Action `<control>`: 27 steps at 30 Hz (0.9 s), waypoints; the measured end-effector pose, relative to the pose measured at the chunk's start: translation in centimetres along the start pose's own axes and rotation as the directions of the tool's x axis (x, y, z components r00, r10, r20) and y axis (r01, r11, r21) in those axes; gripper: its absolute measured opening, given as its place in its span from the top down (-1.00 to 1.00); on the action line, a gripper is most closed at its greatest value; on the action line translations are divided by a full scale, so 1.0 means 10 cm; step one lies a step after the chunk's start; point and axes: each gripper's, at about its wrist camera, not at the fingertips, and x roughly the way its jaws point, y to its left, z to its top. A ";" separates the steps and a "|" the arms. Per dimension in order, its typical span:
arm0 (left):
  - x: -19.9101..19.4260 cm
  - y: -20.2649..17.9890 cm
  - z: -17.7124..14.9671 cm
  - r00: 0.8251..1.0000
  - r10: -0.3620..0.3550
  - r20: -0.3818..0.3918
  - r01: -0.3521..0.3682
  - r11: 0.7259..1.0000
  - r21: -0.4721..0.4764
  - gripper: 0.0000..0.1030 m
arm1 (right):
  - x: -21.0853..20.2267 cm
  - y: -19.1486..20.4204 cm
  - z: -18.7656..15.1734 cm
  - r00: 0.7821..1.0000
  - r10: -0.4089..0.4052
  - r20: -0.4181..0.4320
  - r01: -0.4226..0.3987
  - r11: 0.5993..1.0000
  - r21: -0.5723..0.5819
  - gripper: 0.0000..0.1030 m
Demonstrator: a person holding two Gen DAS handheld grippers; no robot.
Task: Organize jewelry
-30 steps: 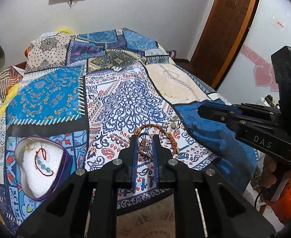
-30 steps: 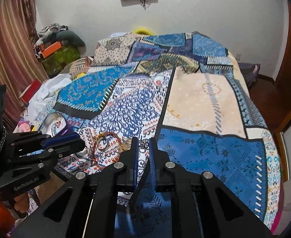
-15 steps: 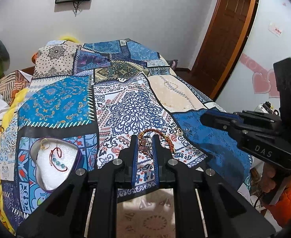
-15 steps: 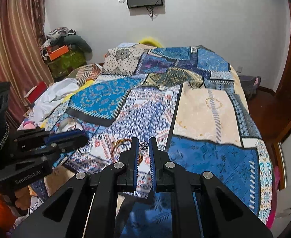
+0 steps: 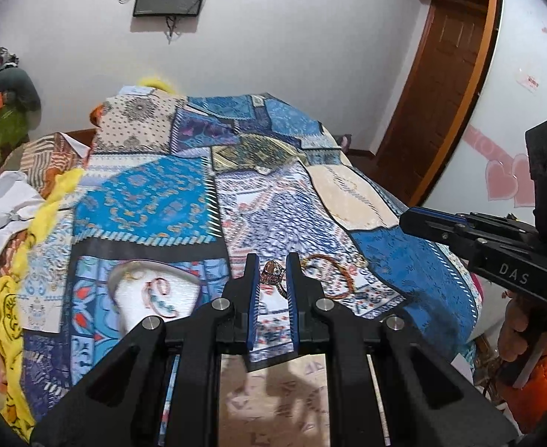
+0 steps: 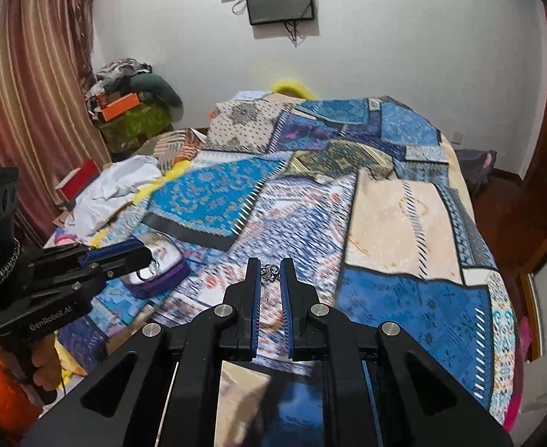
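My left gripper (image 5: 271,262) is shut on an ornate ring (image 5: 272,275) with a brownish stone, held above the patchwork bedspread (image 5: 143,193). In the right wrist view my right gripper (image 6: 269,265) is shut on a small silver piece (image 6: 269,272) at its fingertips. A heart-shaped box (image 5: 135,300) with white lining lies low on the left and holds a red beaded bracelet (image 5: 159,292). An orange braided bracelet (image 5: 334,273) rests on the bedspread just right of my left fingers. The right gripper (image 5: 409,219) shows at the right edge, the left gripper (image 6: 135,251) in front of the box (image 6: 161,270).
The bed's near edge lies just below both grippers, with patterned floor (image 5: 273,402) beneath. Clothes and white cloth (image 6: 117,182) pile up at the left side of the bed. A wooden door (image 5: 441,85) stands at the right, a wall screen (image 6: 279,0) behind.
Both grippers have risen and drawn back from the bedspread, each still carrying its piece. The box and the orange bracelet now look smaller and lower in the views.
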 end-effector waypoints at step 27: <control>-0.27 0.84 -0.23 0.992 0.127 0.010 -0.125 0.987 -0.101 0.76 | 0.61 0.95 0.25 0.982 0.182 -0.048 -0.186 0.979 -0.086 0.82</control>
